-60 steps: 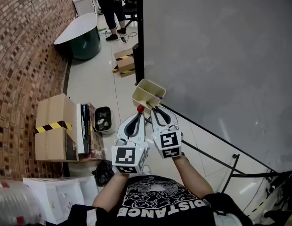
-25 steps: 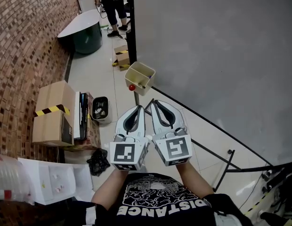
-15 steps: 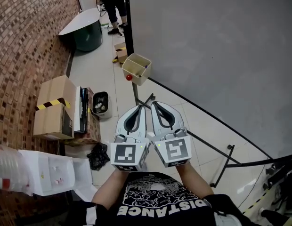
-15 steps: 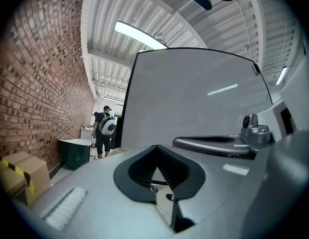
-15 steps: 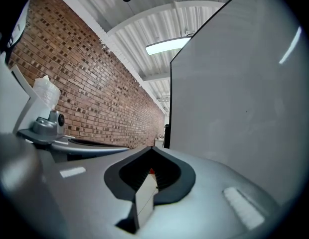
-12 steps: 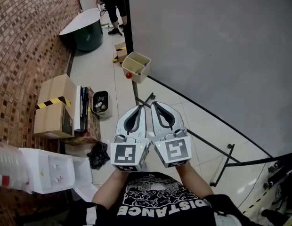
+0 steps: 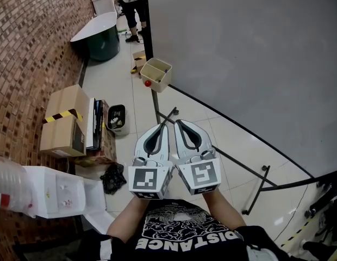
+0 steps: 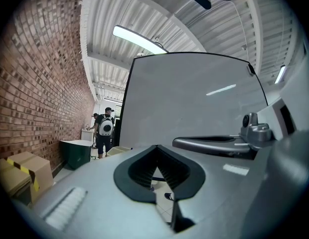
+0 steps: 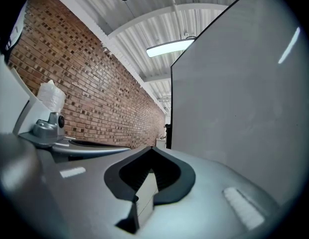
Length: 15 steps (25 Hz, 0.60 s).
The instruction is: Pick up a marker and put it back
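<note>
Markers are too small to tell apart; whatever there is lies inside the beige bin, which hangs at the lower corner of the grey board, at 12 o'clock from both grippers and well apart from them. A red knob shows on the bin's front. The left gripper and right gripper are just beside each other, each with fingers clenched on nothing. Cardboard boxes sit at 10 o'clock by the brick wall.

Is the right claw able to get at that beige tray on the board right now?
Probably not yet: the right claw is held well short of the beige tray. Nothing blocks the way.
</note>
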{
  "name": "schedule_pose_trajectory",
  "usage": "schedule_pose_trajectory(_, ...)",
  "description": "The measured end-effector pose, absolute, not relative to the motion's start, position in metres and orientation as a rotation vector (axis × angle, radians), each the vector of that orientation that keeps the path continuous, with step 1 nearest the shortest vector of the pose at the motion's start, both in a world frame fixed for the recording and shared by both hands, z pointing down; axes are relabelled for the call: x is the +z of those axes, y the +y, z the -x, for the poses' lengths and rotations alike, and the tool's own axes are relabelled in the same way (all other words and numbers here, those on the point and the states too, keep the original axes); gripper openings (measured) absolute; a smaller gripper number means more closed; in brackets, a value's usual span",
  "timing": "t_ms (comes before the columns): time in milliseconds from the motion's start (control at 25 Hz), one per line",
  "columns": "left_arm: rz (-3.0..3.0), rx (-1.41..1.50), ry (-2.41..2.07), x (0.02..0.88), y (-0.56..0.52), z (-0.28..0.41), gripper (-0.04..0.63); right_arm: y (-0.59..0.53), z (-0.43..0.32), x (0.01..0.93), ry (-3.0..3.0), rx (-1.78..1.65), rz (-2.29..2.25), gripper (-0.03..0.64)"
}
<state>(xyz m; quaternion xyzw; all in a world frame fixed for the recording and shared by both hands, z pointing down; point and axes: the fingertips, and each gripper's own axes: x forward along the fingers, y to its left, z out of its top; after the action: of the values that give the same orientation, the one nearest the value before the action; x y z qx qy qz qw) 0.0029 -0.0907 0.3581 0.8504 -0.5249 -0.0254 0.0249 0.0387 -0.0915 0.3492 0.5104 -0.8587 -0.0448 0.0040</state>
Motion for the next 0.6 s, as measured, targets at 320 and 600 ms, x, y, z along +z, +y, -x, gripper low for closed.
schedule_pose_trajectory(320,-2.636,-0.078,-1.627,0.359,-0.077,-0.001,0.006,-0.077,-0.037,0.350,-2.691,-0.141,-1.601,0.000)
schedule_pose_trajectory(600,-2.626,-0.080,-1.642,0.362,-0.072,0.002,0.006,-0.071,-0.038,0.352,-2.679,-0.148,-1.604,0.000)
